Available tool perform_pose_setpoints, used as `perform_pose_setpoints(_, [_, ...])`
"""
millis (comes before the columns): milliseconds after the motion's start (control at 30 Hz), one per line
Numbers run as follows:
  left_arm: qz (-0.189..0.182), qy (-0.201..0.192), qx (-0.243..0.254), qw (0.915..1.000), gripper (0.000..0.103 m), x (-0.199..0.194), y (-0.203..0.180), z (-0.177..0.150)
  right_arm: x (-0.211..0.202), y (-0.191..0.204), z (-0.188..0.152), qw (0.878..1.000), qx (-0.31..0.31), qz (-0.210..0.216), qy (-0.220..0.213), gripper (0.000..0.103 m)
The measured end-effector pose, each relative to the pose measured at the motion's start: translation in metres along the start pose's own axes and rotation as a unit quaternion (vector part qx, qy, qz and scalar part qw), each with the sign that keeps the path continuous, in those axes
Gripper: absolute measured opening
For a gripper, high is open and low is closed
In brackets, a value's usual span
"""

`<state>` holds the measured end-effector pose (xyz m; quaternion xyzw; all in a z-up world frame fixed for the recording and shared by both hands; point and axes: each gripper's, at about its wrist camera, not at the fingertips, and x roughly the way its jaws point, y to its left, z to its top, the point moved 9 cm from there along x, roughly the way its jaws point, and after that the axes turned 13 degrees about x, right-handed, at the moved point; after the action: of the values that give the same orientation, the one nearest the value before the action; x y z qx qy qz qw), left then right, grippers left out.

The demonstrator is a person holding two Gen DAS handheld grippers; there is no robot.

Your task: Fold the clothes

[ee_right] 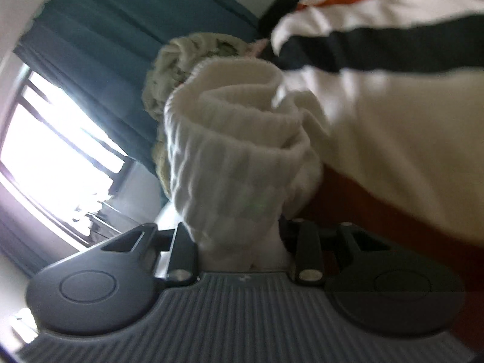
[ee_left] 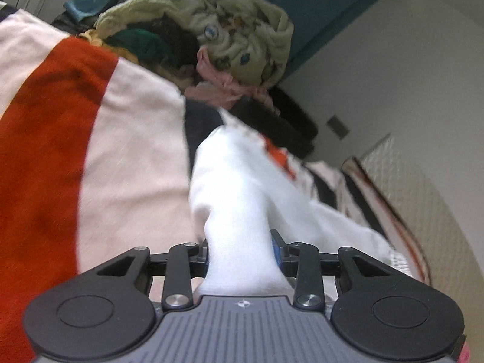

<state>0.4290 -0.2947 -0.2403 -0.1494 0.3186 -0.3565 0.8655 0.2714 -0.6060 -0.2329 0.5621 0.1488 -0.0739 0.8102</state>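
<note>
Clearly held at both ends: white sock (ee_left: 242,199) pinched in the left gripper (ee_left: 243,254), jaws drawn narrow onto the cloth, blue pad showing on the right side of the fabric. Stretched forward from that grip, over the striped cloth (ee_left: 127,139) below. Ribbed cuff of the sock (ee_right: 239,157) bunched and clamped in the right gripper (ee_right: 242,242), jaws likewise narrow and closed onto the knit, cuff opening curled toward the camera. Could not tell from either view how much of the sock hung free between the two grips, nor whether one sock or a pair.

Lay beneath, in the left wrist view: the broad striped cloth in pale pink, orange-red and dark bands, spread wide and reaching to the left edge of the frame. Seen again in the right wrist view (ee_right: 393,96), filling the upper right, touching or just behind the sock; blurred, so contact not certain.

Heaped farther off, past the far edge of the striped cloth: pile of clothes (ee_left: 230,27), with a cream patterned piece on top, a pink piece at its near side, green and dark items tucked under. Stood behind the pile: teal curtain (ee_right: 99,60), beside a bright window (ee_right: 51,139). Rose at the right: pale wall (ee_left: 393,60) with a small grey plate (ee_left: 338,125).
</note>
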Motion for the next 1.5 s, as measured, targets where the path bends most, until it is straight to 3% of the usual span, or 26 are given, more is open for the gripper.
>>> perform_pose_setpoints(33, [-0.001, 0.004, 0.000, 1.0000, 0.041, -0.002, 0.002, -0.003, -0.001, -0.005, -0.004, 1.000, 0.004, -0.010, 0.002, 0.039])
perform_pose_setpoints(100, [0.010, 0.005, 0.016, 0.9998, 0.055, -0.005, 0.003, -0.005, -0.003, -0.015, -0.013, 0.999, 0.011, -0.030, 0.005, 0.045])
perform_pose_setpoints(233, [0.042, 0.013, 0.059, 0.9973, 0.061, -0.012, -0.010, -0.004, -0.005, -0.017, -0.012, 0.998, 0.024, -0.064, 0.010, 0.049])
perform_pose_setpoints(300, [0.051, 0.027, 0.074, 0.9956, 0.077, -0.022, -0.021, -0.004, -0.012, -0.014, -0.010, 0.995, 0.034, -0.089, 0.013, 0.049])
perform_pose_setpoints(500, [0.094, 0.056, 0.151, 0.9826, 0.080, -0.082, -0.077, -0.005, -0.070, 0.016, -0.012, 0.985, -0.010, -0.170, -0.016, 0.049])
perform_pose_setpoints(600, [0.077, 0.041, 0.157, 0.9838, 0.084, -0.121, -0.113, 0.005, -0.104, 0.054, -0.013, 0.986, -0.063, -0.155, -0.022, 0.049])
perform_pose_setpoints(733, [0.086, 0.010, 0.200, 0.9761, 0.088, -0.179, -0.165, 0.017, -0.152, 0.109, -0.024, 0.982, -0.142, -0.122, -0.020, 0.049])
perform_pose_setpoints(833, [0.107, -0.015, 0.234, 0.9663, 0.090, -0.226, -0.201, 0.021, -0.187, 0.146, -0.031, 0.979, -0.182, -0.094, -0.025, 0.049])
perform_pose_setpoints(900, [0.120, -0.036, 0.260, 0.9576, 0.102, -0.260, -0.224, 0.020, -0.211, 0.166, -0.036, 0.976, -0.201, -0.078, -0.028, 0.049])
perform_pose_setpoints(1033, [0.135, -0.075, 0.298, 0.9420, 0.103, -0.322, -0.266, 0.010, -0.255, 0.201, -0.054, 0.966, -0.251, -0.053, -0.030, 0.049])
perform_pose_setpoints(1167, [0.158, -0.090, 0.314, 0.9317, 0.103, -0.364, -0.290, -0.008, -0.297, 0.219, -0.075, 0.956, -0.284, -0.053, -0.051, 0.090])
perform_pose_setpoints(1333, [0.179, -0.097, 0.323, 0.9244, 0.103, -0.392, -0.300, -0.038, -0.321, 0.222, -0.105, 0.944, -0.320, -0.049, -0.056, 0.090])
perform_pose_setpoints(1500, [0.189, -0.099, 0.306, 0.9280, 0.103, -0.402, -0.287, -0.064, -0.322, 0.210, -0.132, 0.939, -0.334, -0.047, -0.071, 0.090])
